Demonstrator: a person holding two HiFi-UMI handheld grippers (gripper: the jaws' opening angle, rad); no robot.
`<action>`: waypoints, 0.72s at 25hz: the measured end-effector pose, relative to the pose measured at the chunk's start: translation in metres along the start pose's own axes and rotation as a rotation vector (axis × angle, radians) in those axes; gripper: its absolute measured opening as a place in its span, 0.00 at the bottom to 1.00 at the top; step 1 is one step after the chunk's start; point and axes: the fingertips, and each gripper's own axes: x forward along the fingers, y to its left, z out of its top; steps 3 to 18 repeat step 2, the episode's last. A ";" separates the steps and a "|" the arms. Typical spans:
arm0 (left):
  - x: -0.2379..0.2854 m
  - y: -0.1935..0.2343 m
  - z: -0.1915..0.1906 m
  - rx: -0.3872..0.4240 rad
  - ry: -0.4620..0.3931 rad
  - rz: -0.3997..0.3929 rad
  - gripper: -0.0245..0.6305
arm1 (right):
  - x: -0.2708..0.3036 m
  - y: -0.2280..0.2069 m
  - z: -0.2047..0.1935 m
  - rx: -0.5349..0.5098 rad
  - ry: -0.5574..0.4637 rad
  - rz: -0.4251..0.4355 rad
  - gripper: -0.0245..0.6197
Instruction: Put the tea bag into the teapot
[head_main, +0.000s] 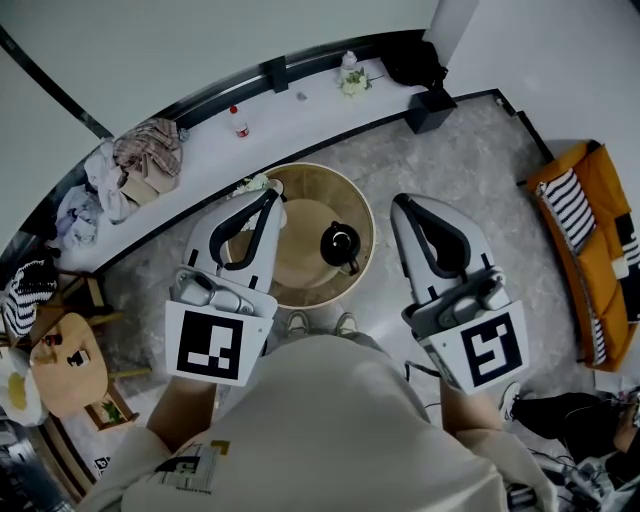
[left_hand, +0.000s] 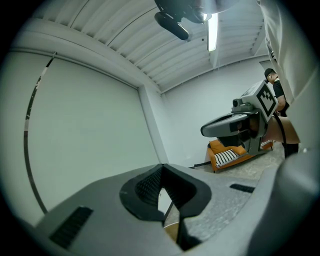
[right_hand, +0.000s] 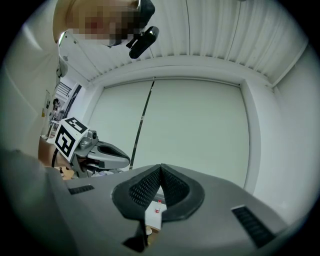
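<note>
A black teapot (head_main: 340, 245) stands on the right half of a round wooden table (head_main: 300, 172). A small white and green bundle (head_main: 252, 185) lies at the table's far left rim; I cannot tell whether it is the tea bag. My left gripper (head_main: 268, 198) hangs over the table's left side, left of the teapot, its jaws shut with nothing in them (left_hand: 161, 172). My right gripper (head_main: 402, 203) is held over the floor just right of the table, also shut (right_hand: 160, 172). A small white piece with a red mark (right_hand: 154, 215) shows in the slot below its pads; what it is stays unclear.
A curved white ledge (head_main: 300, 110) runs behind the table with a heap of clothes (head_main: 140, 160), a red-capped bottle (head_main: 240, 122) and a black box (head_main: 430, 110). An orange sofa (head_main: 590, 240) stands at the right. A low wooden stool (head_main: 65, 365) sits at the left.
</note>
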 end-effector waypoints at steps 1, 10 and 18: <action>0.000 0.000 -0.001 0.002 0.002 -0.002 0.05 | 0.000 0.000 -0.001 0.001 0.000 0.001 0.05; 0.000 -0.001 -0.002 0.005 0.005 -0.005 0.05 | 0.000 0.001 -0.001 0.002 -0.001 0.002 0.05; 0.000 -0.001 -0.002 0.005 0.005 -0.005 0.05 | 0.000 0.001 -0.001 0.002 -0.001 0.002 0.05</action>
